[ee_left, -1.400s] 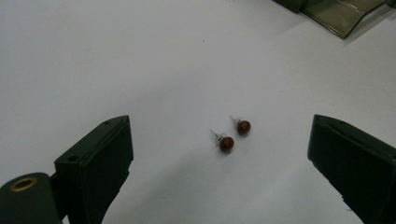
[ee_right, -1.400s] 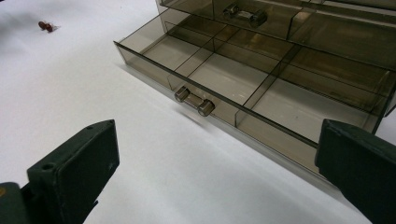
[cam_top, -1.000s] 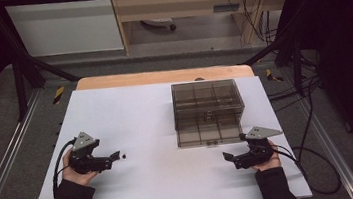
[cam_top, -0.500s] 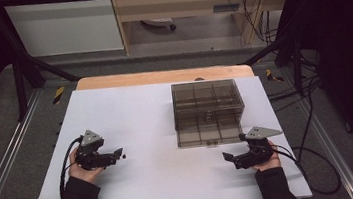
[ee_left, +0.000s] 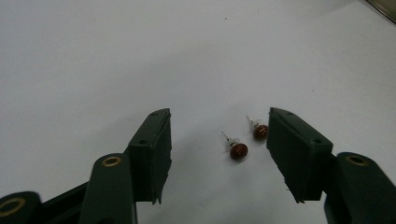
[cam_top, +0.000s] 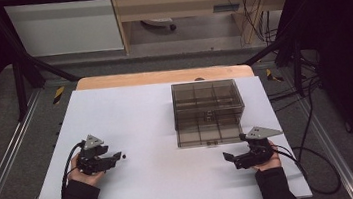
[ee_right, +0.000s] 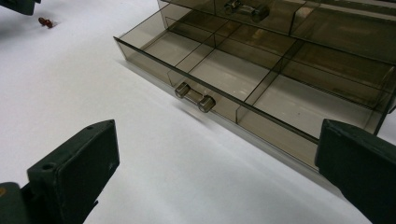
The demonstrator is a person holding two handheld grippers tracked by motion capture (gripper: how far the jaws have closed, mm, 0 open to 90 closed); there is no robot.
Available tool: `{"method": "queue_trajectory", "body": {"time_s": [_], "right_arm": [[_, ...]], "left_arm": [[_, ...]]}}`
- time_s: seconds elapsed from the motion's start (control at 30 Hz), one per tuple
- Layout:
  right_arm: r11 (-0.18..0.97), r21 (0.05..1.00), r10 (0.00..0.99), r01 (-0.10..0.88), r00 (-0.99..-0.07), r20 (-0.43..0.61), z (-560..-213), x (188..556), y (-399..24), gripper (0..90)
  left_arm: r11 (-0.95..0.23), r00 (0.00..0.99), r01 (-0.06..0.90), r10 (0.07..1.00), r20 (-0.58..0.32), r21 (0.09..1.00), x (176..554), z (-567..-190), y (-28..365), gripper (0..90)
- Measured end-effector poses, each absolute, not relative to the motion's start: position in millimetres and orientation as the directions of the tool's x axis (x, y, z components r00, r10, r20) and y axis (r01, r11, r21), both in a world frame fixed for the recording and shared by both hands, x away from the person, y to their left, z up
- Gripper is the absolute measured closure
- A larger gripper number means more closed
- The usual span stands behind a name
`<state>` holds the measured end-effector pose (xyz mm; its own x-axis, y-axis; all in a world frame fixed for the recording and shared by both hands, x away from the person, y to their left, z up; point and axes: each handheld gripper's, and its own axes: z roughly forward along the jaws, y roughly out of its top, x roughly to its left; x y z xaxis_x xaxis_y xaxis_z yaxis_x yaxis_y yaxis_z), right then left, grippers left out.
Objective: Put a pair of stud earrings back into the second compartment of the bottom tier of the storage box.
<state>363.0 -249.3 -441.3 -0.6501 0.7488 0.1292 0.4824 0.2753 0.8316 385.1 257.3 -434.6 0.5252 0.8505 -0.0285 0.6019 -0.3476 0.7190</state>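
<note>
Left gripper (ee_left: pixel 217 158) jaws, just closing, stand spread around two small brown stud earrings (ee_left: pixel 238 150) on the white table (ee_left: pixel 93 60), untouched. Right gripper (ee_right: pixel 217 186) spread wide, smoky plastic drawer box (ee_right: pixel 261 70) at its twelve o'clock.

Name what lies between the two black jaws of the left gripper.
Two small brown stud earrings lie on the white table between the jaws of the left gripper, which have just been closing without touching them, as the left gripper view shows.

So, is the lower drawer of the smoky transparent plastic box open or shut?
Open: the lower drawer is pulled out in front of the box, its empty compartments exposed.
</note>
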Motion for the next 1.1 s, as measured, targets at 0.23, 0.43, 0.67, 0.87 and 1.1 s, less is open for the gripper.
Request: {"method": "queue_trajectory", "body": {"time_s": [0.23, 0.43, 0.67, 0.87, 1.1], "right_arm": [[0.28, 0.829, 0.747, 0.485, -0.652, 0.129, -441.7, 363.2, -249.1, 0.5], [0.28, 0.827, 0.748, 0.487, -0.651, 0.129, -442.0, 363.4, -248.7, 0.5], [0.283, 0.825, 0.749, 0.489, -0.65, 0.128, -442.2, 363.6, -248.7, 0.5], [0.283, 0.825, 0.749, 0.489, -0.65, 0.128, -442.1, 363.6, -248.6, 0.4], [0.283, 0.825, 0.749, 0.489, -0.65, 0.128, -442.2, 363.8, -248.7, 0.5]], "left_arm": [[-0.343, 0.518, 0.623, 0.854, -0.042, 0.703, 383.9, -436.1, 253.1, 55.4], [-0.346, 0.522, 0.63, 0.852, -0.049, 0.695, 383.8, -437.6, 250.1, 62.3], [-0.361, 0.523, 0.632, 0.851, -0.034, 0.686, 383.9, -439.8, 244.9, 68.2], [-0.363, 0.517, 0.634, 0.856, -0.025, 0.683, 384.2, -441.3, 243.6, 71.3], [-0.364, 0.514, 0.636, 0.858, -0.021, 0.68, 385.0, -442.6, 242.8, 74.6]]}}
